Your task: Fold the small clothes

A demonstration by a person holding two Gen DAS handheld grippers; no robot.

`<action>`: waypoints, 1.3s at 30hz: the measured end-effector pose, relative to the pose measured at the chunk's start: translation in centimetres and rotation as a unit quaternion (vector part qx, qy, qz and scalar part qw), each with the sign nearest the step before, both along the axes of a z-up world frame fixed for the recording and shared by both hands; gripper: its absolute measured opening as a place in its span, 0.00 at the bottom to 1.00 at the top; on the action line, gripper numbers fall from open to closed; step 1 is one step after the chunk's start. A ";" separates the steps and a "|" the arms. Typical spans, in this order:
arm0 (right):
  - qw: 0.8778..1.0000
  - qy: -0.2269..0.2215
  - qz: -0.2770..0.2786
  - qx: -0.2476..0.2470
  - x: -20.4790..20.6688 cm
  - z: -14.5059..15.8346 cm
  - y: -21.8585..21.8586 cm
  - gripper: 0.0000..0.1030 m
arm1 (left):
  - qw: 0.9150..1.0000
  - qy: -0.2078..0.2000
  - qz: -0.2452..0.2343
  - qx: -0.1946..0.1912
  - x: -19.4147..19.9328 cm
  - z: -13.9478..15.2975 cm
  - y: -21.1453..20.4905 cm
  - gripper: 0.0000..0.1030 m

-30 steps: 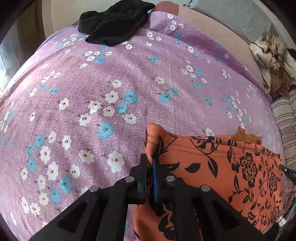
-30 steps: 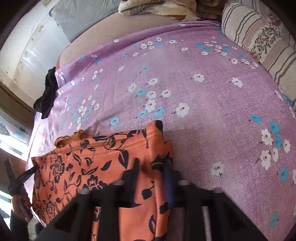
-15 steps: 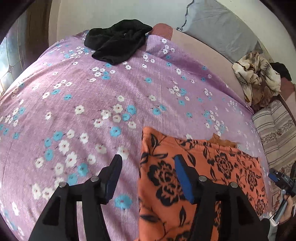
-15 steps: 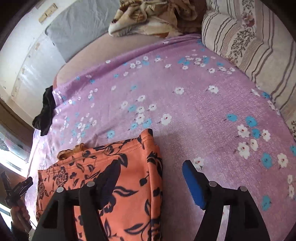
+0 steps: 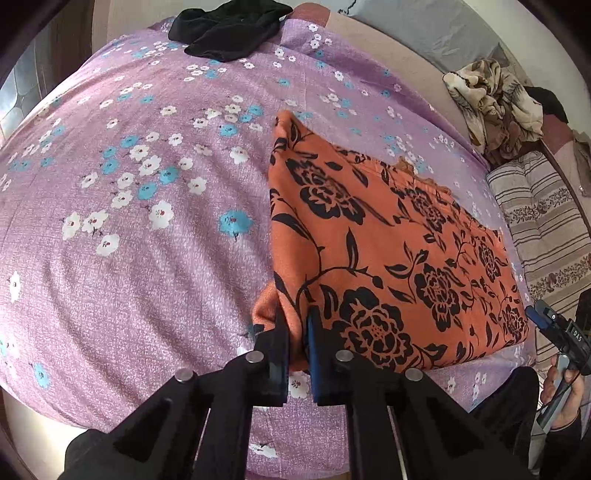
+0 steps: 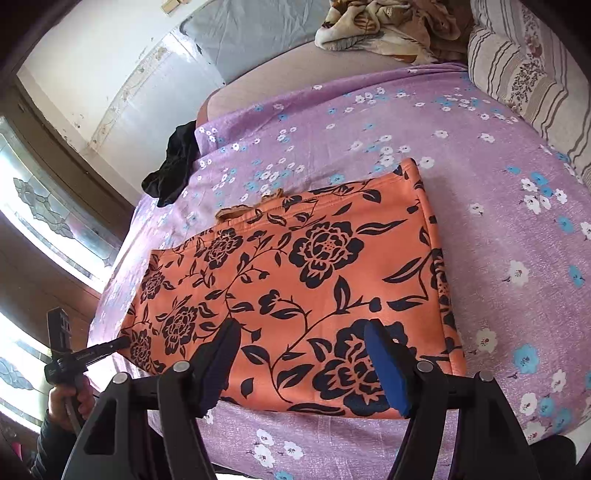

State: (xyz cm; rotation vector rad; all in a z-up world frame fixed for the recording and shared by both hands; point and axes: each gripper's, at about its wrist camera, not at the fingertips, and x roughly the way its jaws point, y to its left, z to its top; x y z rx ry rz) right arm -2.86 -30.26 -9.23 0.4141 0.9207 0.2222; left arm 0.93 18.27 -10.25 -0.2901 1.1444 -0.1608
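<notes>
An orange garment with black flowers (image 5: 388,251) lies folded flat on the purple flowered bedsheet (image 5: 147,221). My left gripper (image 5: 295,325) is shut on the garment's near left corner, and a fold of orange cloth bunches between its fingers. In the right wrist view the garment (image 6: 314,266) spreads wide, and my right gripper (image 6: 301,332) hangs open over its near edge, pads apart with nothing pinched. The left gripper (image 6: 88,354) shows at that view's left, at the cloth's corner. The right gripper (image 5: 554,328) shows at the left wrist view's right edge.
A black garment (image 5: 229,29) lies at the sheet's far corner. A crumpled beige blanket (image 5: 495,96) and a striped pillow (image 5: 546,221) lie along the right side. A window (image 6: 55,221) is beyond the bed's left edge.
Both grippers let go of the garment's far corners, opened and drew back to its near edge. The left one has shut on the near left corner. The right one stays open.
</notes>
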 end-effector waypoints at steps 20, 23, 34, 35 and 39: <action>0.987 0.102 -0.039 0.118 0.7 -5.9 -4.5 0.74 | 0.994 -0.080 -0.020 0.070 -0.7 3.3 -3.9 0.51; 0.989 0.085 -0.037 0.118 0.7 -3.9 -4.6 0.74 | 0.994 -0.031 -0.033 0.094 0.1 -0.8 -5.0 0.52; 0.983 0.120 -0.003 0.140 6.4 -4.9 -6.3 0.74 | 0.994 -0.035 -0.021 0.102 -0.5 -0.1 -4.7 0.52; 0.983 0.126 -0.001 0.133 6.7 -4.1 -6.2 0.75 | 0.994 -0.054 -0.022 0.094 -0.3 0.6 -5.0 0.52; 0.988 0.075 0.009 0.134 8.7 -1.2 -5.6 0.75 | 0.992 -0.094 -0.017 0.085 1.2 2.3 -5.2 0.57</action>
